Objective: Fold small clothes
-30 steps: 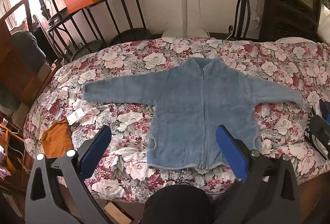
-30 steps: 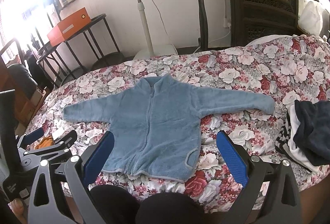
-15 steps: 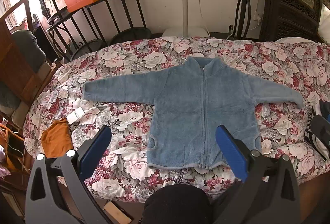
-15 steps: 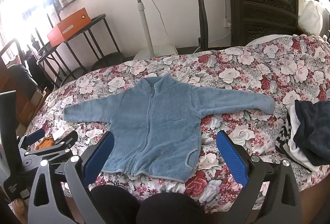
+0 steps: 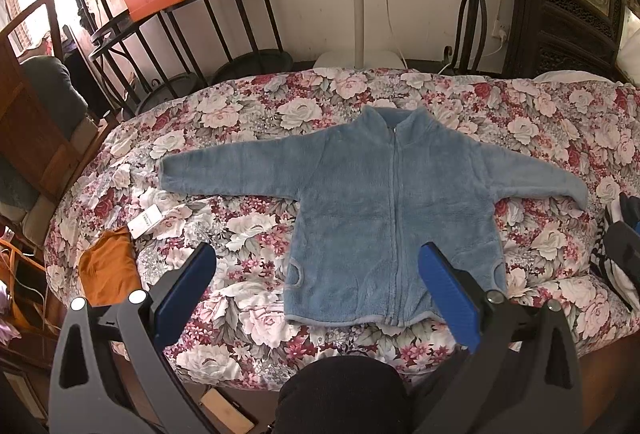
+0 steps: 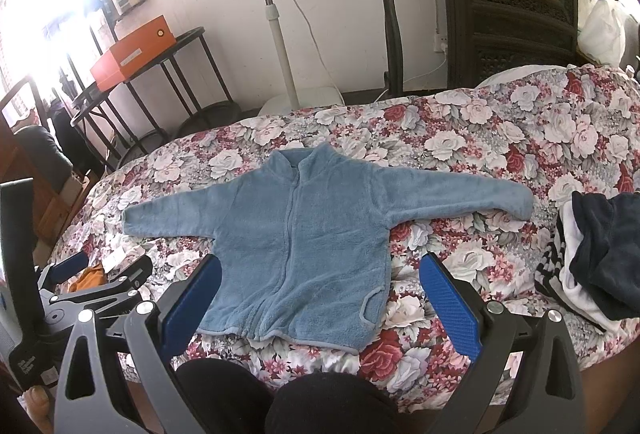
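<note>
Two grippers, left gripper [image 5: 316,270] and right gripper [image 6: 320,280], hang spread wide and empty above the flat blue fleece jacket [image 5: 384,218] on the bed [image 5: 240,106]; no fold begun, so I judge a sleeve [image 5: 224,174] comes next.

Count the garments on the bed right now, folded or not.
3 visible: the blue fleece jacket spread flat mid-bed, an orange garment at the left edge, and a dark piece on a striped pile at right, which may hide more.
</note>
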A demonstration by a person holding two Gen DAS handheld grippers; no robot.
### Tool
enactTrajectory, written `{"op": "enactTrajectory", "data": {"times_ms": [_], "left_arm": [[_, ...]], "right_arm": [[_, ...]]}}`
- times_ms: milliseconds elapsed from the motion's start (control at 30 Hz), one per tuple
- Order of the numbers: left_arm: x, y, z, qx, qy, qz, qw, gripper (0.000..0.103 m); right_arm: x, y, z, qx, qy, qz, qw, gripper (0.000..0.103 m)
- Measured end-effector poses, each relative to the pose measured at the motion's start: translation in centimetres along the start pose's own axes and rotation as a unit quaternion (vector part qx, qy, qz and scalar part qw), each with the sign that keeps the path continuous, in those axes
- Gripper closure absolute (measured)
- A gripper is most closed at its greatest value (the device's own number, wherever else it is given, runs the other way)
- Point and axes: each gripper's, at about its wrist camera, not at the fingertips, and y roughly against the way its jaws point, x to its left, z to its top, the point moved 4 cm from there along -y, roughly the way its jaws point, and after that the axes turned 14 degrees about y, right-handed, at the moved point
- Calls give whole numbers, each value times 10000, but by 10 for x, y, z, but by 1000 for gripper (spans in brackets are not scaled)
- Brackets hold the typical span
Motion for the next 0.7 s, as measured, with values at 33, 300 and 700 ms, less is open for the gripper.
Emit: {"op": "enactTrajectory", "data": {"times_ms": [33, 300, 700], "left_arm": [[0, 0, 0, -2, 1, 1, 10000, 5], [0, 0, 0, 7, -2, 1, 10000, 5], [1, 0, -1, 29, 0, -3, 10000, 5]], "right_arm": [[0, -1, 0, 4, -3, 8, 10000, 4], [-1, -1, 0, 7, -13, 11, 10000, 4], [-1, 0, -1, 7, -21, 20, 10000, 4]]}}
